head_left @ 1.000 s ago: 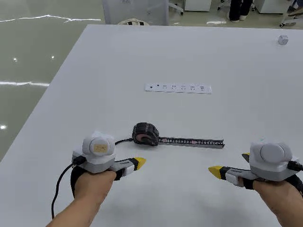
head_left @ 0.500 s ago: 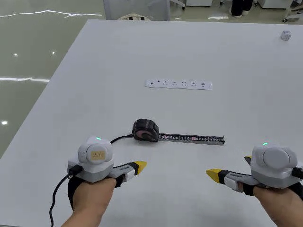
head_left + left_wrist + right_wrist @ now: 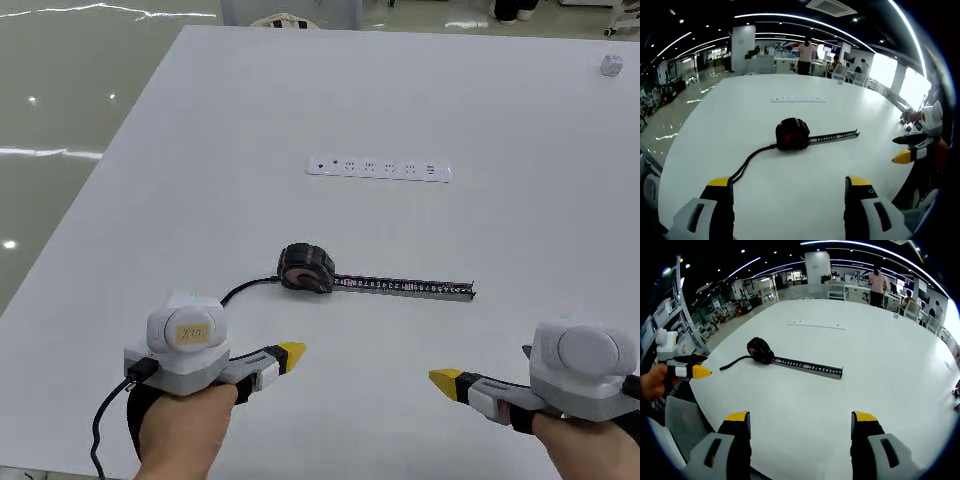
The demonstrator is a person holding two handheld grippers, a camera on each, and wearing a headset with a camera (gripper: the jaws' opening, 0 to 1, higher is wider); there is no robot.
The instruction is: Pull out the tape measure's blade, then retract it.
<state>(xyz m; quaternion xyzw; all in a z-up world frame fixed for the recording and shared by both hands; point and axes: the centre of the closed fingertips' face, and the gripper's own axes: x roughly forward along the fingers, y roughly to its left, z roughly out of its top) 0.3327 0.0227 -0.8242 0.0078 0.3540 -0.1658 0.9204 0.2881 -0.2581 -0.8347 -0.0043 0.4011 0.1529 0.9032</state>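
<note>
Both sit farther back from the tape (image 3: 330,276) than a second ago: left hand-held gripper (image 3: 788,183) and right hand-held gripper (image 3: 801,416). Tape and blade (image 3: 400,287) keep their place on the surface (image 3: 520,140); the rest of the shift is head camera tilt.

Left jaws are wide apart and hold nothing. Right is the same, spread and empty.

Tape lies ahead of both, well apart from either. The case (image 3: 306,268) is at the left end and the blade is already out, flat on the surface. Its long axis runs left to right, with the tip (image 3: 468,293) pointing right and angled slightly toward the person. A cord (image 3: 245,289) trails from the case toward the left side.

Left is nearer the case, right nearer the tip. Pull-out looks done and retraction is left, probably starting at the case. The lock or button is too small to tell.
</note>
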